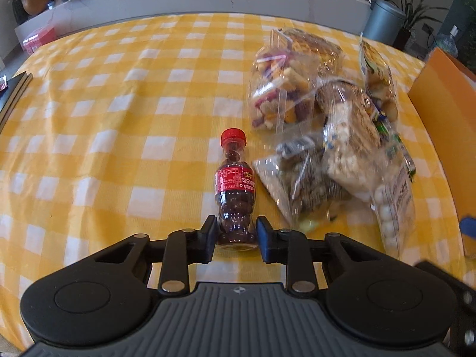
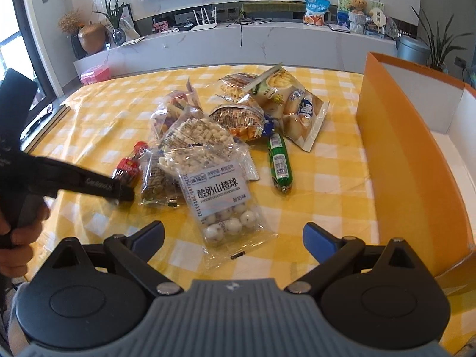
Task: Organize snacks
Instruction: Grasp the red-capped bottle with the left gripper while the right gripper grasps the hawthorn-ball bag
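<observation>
Now left hand-held gripper (image 1: 236,235) pinches the bottle (image 1: 235,190) base, bottle lying ahead, likely to lift it boxward; right hand-held gripper (image 2: 233,238) wide open, empty.

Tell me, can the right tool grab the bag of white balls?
Probably yes. The right tool is wide open just in front of the bag of white balls, which lies on top at the near edge of the snack pile, with nothing covering it.
</observation>
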